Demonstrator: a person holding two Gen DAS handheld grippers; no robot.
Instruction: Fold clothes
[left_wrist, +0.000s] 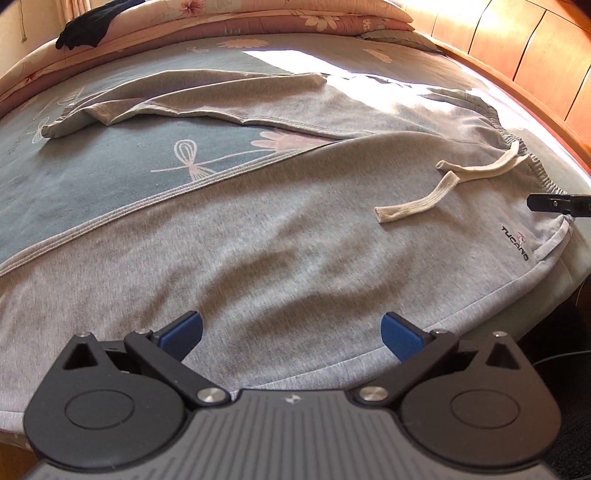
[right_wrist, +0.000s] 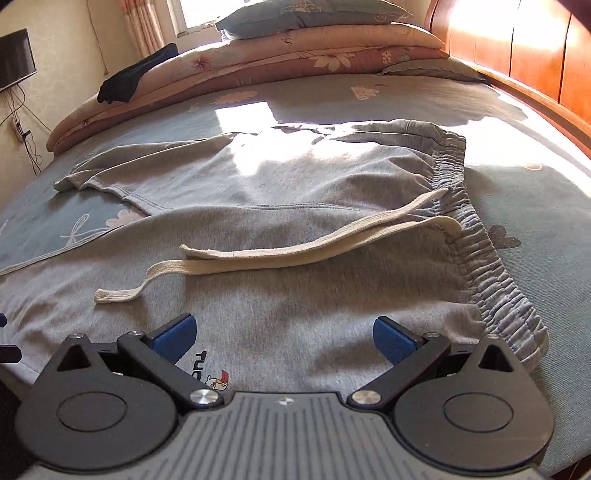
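Note:
Grey sweatpants (left_wrist: 280, 229) lie spread flat on the bed, legs splayed apart toward the left. Their elastic waistband (right_wrist: 491, 266) is at the right, with a cream drawstring (right_wrist: 280, 254) lying loose across the front. My left gripper (left_wrist: 291, 334) is open above the near leg, nothing between its blue pads. My right gripper (right_wrist: 282, 338) is open just above the hip area by the printed logo (right_wrist: 207, 369), holding nothing. A tip of the right gripper (left_wrist: 557, 204) shows at the right edge of the left wrist view, near the waistband.
The bed has a blue-grey flowered sheet (left_wrist: 92, 177). Folded pink quilts (right_wrist: 258, 62) and a pillow (right_wrist: 314, 14) are stacked at the far side, with a black garment (right_wrist: 136, 77) on them. A wooden headboard (right_wrist: 517, 55) runs along the right. A wall-mounted screen (right_wrist: 14, 59) is at far left.

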